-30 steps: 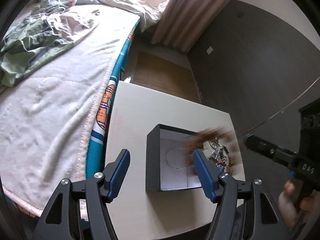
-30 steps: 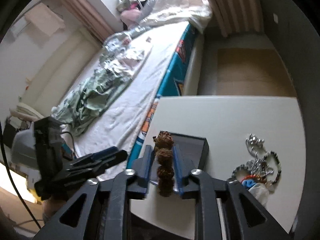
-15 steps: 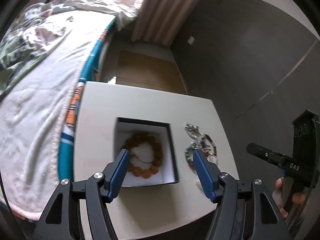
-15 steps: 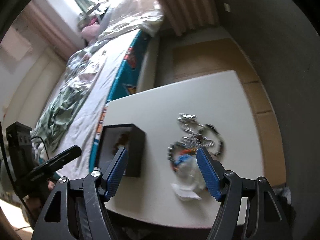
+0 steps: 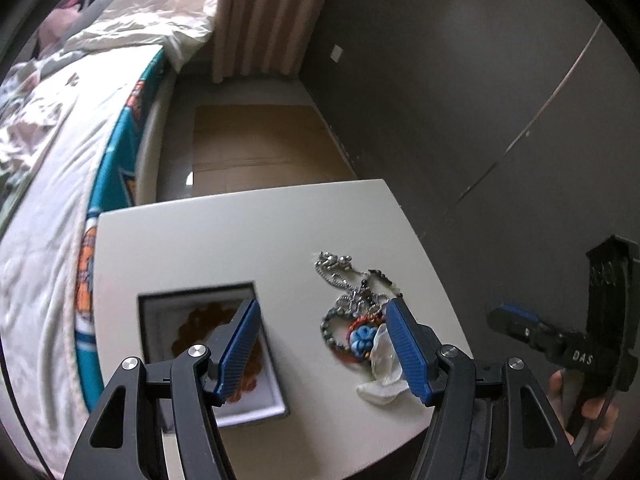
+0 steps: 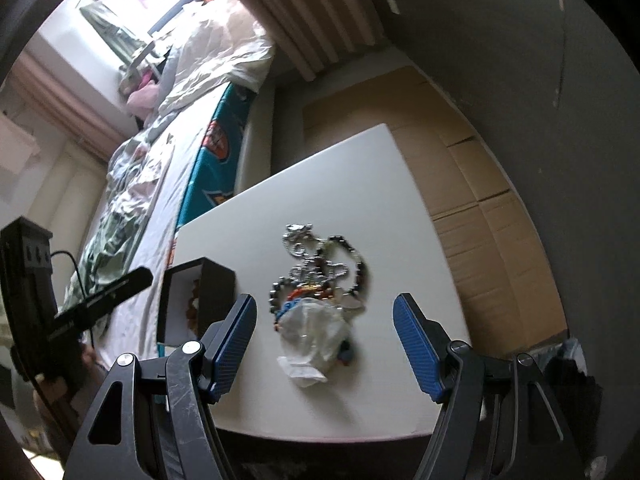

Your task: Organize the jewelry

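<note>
A black box with a white lining (image 5: pixel 200 296) (image 6: pixel 216 284) sits on the white table (image 5: pixel 240 232) (image 6: pixel 380 184). A brown bead bracelet (image 5: pixel 200 324) (image 6: pixel 192 300) lies inside it. To its right lies a tangled pile of jewelry (image 5: pixel 352 300) (image 6: pixel 320 268): silver chains, a dark bead bracelet, a blue and red piece. A clear plastic bag (image 5: pixel 384 364) (image 6: pixel 312 336) lies at the pile's near end. My left gripper (image 5: pixel 322 344) is open and empty above the table's front, between box and pile. My right gripper (image 6: pixel 324 344) is open and empty, over the bag.
A bed (image 5: pixel 48 152) (image 6: pixel 152 148) with rumpled sheets runs along the table's left side. A dark wall (image 5: pixel 460 80) stands to the right. Cardboard (image 5: pixel 260 148) (image 6: pixel 480 208) covers the floor behind and right of the table. A curtain (image 5: pixel 264 12) hangs at the back.
The right gripper has let go of the brown bracelet, which now lies in the box, and has opened and swung right over the jewelry pile. The left gripper has also shifted right.
</note>
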